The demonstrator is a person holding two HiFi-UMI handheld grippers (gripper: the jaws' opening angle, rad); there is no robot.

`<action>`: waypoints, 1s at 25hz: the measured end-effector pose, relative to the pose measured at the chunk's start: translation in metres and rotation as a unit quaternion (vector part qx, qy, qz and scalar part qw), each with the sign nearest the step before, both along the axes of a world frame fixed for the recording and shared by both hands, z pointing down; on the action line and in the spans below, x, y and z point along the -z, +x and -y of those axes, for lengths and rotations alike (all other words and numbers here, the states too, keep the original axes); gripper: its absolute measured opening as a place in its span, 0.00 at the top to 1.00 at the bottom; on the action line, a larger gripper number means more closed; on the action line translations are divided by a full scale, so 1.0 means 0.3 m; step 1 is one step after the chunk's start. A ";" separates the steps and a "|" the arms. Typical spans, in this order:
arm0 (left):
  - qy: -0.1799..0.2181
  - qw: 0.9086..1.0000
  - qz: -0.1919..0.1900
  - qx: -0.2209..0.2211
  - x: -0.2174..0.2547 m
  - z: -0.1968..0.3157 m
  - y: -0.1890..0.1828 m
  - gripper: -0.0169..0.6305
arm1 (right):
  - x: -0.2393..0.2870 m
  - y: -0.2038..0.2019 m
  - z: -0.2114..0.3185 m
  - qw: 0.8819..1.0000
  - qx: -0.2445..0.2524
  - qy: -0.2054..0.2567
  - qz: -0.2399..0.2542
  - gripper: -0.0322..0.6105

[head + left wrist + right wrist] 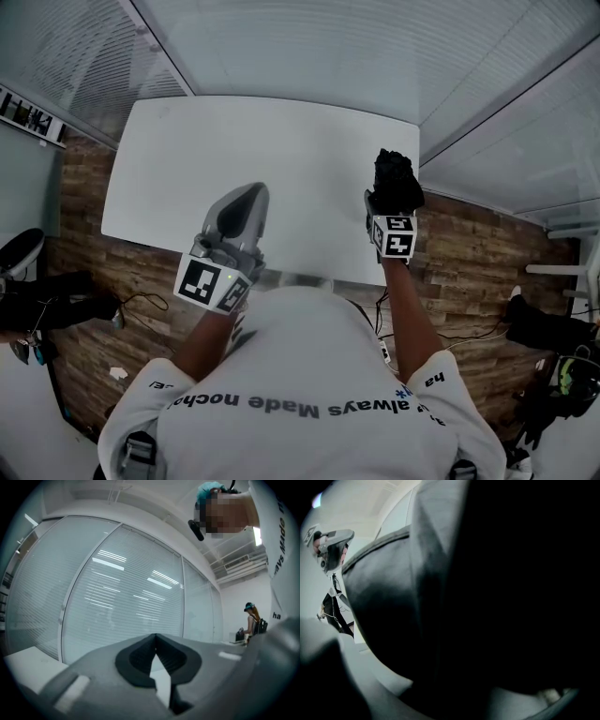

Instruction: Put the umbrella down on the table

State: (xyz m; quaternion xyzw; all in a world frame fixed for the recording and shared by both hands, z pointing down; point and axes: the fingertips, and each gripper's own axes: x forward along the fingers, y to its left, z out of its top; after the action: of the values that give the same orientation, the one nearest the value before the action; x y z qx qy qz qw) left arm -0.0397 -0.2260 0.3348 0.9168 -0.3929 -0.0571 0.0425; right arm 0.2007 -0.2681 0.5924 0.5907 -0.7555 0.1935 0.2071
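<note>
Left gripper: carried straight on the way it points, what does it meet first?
Probably the glass wall with blinds; the left gripper points level, above the white table, with nothing between. Depth unclear.

Both arms reach forward, the left gripper [251, 195] level with jaws together and empty, the right gripper [389, 208] tilted downward, clamped on the umbrella [395, 174]
</note>
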 end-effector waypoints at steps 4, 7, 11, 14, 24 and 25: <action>-0.002 1.000 0.002 0.003 -0.002 -0.017 -0.013 0.97 | -0.098 -0.005 0.015 0.999 0.004 -0.033 -0.002 0.60; -0.003 1.000 0.004 0.005 -0.003 -0.026 -0.014 0.97 | -0.168 -0.002 0.025 0.998 0.006 -0.060 -0.006 0.60; -0.005 1.000 0.005 0.007 -0.007 -0.025 -0.022 0.97 | -0.255 -0.006 0.040 0.995 0.010 -0.093 -0.016 0.60; -0.006 1.000 0.006 0.011 -0.010 -0.029 -0.032 0.97 | -0.317 -0.005 0.048 0.993 0.007 -0.113 -0.014 0.60; -0.013 1.000 0.011 0.023 -0.023 -0.009 -0.056 0.97 | -0.472 0.028 0.058 0.980 0.000 -0.195 -0.022 0.60; -0.014 1.000 0.012 0.024 -0.025 -0.004 -0.058 0.97 | -0.486 0.030 0.059 0.978 0.000 -0.206 -0.023 0.60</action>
State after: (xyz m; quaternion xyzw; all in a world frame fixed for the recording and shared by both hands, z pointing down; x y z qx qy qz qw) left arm -0.0571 -0.2247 0.3422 0.9071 -0.4160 -0.0414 0.0493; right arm 0.2098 -0.2857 0.7382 0.5401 -0.6943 0.3311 0.3415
